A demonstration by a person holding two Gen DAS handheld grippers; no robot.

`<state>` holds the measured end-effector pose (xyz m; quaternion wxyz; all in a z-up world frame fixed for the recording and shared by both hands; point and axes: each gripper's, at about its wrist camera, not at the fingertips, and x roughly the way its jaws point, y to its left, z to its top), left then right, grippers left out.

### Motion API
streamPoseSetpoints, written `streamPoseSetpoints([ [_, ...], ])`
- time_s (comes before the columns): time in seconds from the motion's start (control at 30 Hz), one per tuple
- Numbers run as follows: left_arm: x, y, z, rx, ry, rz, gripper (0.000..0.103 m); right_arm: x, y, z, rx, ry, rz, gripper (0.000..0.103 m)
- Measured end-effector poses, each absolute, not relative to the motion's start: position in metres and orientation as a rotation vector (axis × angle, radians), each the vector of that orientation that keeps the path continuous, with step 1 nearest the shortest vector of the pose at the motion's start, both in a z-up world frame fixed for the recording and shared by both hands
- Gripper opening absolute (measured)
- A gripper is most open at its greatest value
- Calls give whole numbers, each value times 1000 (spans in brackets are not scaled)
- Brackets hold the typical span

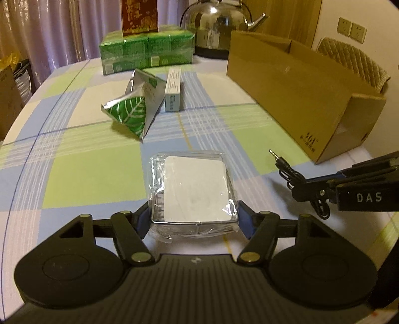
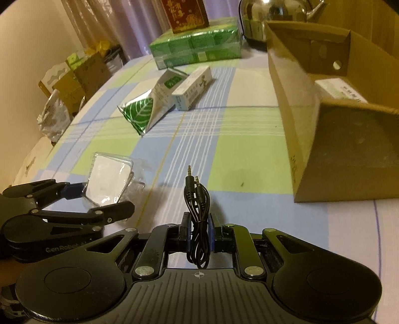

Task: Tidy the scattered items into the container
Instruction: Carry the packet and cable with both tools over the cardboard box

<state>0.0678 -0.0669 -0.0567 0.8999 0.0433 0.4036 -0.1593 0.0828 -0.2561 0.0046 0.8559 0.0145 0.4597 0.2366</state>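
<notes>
Left wrist view showed the left gripper (image 1: 194,219) clamping the clear plastic case (image 1: 193,189) at lower centre, the right gripper (image 2: 199,234) pinching the audio cable (image 2: 197,211); both needed carrying to the cardboard box (image 1: 299,99), upper right.

The kettle (image 1: 217,25) and red box (image 1: 139,16) are cropped at the top — print on the white carton (image 2: 192,87) is unreadable.

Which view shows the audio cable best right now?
The right wrist view: the coiled audio cable sits centred between the right gripper fingers, both plugs visible. The left wrist view shows only one plug and part of the coil at its right edge.
</notes>
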Motion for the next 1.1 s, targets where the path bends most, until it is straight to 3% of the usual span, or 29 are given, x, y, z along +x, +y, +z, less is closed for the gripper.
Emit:
streamPoseSetpoints([
  [0.67,49,-114,17,129,694,-454,64,60,-309,94,62,743,407,10],
  [1.1,85,-199,53,224,604,-609,64,114,-385,122,52,668,269,10],
])
